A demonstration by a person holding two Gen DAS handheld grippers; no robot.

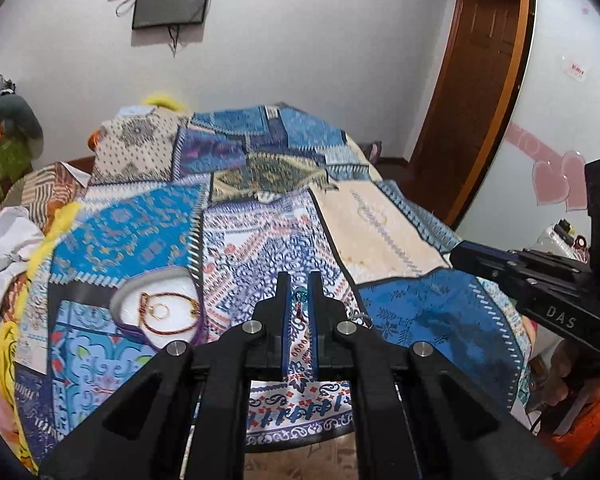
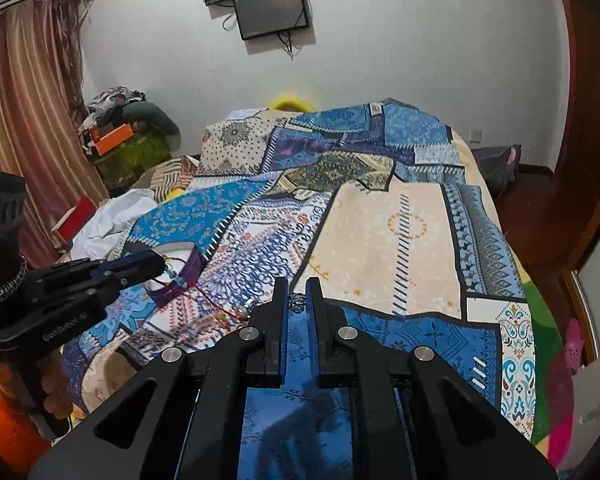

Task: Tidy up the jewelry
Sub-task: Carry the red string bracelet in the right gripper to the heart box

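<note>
A red cord strung with beads (image 2: 216, 305) hangs over the patchwork blanket (image 2: 384, 240) between my two grippers. My left gripper (image 1: 299, 294) is shut on a turquoise bead (image 1: 300, 295) at one end, and a short red tail (image 1: 299, 314) dangles below it. My right gripper (image 2: 298, 301) is shut on the small silver bead (image 2: 297, 303) at the other end. A white jewelry tray with a purple wall (image 1: 150, 280) lies on the blanket to the left and holds a brown cord bracelet (image 1: 168, 312) and a thin ring. The left gripper (image 2: 162, 268) hovers right over that tray (image 2: 194, 266).
Crumpled white paper (image 2: 112, 216) and a red box (image 2: 74, 218) lie at the blanket's left edge. Clothes are piled in the far left corner (image 2: 116, 120). A wooden door (image 1: 472, 80) stands to the right. Two screens (image 2: 272, 8) hang on the far wall.
</note>
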